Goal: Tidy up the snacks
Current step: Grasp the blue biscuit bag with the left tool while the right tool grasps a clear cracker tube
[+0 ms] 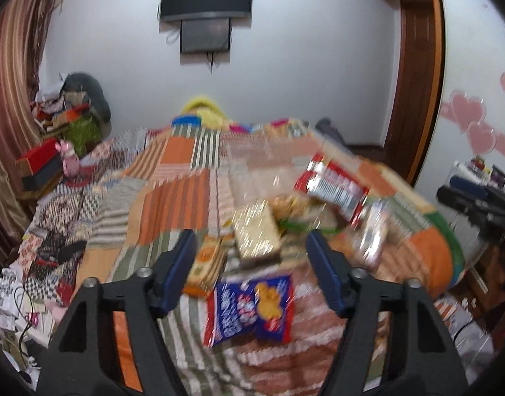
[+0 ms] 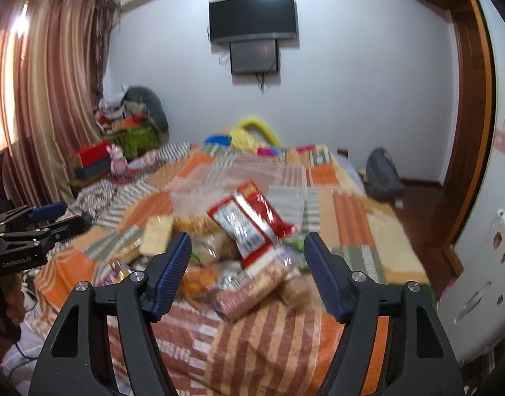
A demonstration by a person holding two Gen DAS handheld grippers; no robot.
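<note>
Each hand-held gripper, left (image 1: 252,257) and right (image 2: 247,259), has matte black triangular arms with cut-out slots, silver round screws at the joints, and ribbed dark blue finger pads (image 2: 173,270). White lettering marks the left one's black body.

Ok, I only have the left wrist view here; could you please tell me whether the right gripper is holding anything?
Observer: No, the right gripper is open with nothing in it, pointed at the snack pile.
Operator: Thank you. Which packet sits on top of the pile from that side?
Observer: A red packet lies tilted on top, with a clear packet of biscuits in front of it.
Operator: And is there anything on the floor to the right of the bed?
Observer: Yes, a grey backpack stands on the floor beside the bed.
</note>
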